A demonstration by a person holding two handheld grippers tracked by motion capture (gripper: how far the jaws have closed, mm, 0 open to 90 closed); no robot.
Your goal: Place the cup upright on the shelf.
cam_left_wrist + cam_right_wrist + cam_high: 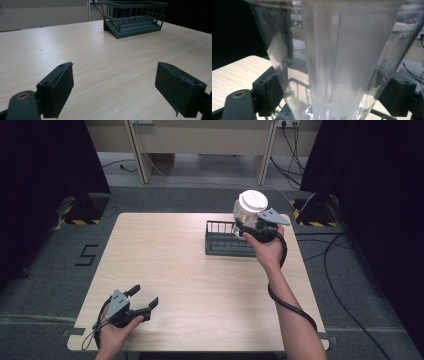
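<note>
The left gripper (142,302) rests low at the counter's (200,285) near-left corner, jaws wide apart and empty, seemingly parked out of the way. Farther right, the right gripper (332,92) has its jaws clamped on a clear plastic cup (248,212) with a white lid, held upright above the dark wire rack (227,242), probably for setting in or lifting out. Faint print on the cup is unreadable.

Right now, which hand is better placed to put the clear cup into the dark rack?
The right. The right gripper already clamps the clear cup and holds it above the dark rack. The left gripper is open near the table's front left corner, far from the rack.
</note>
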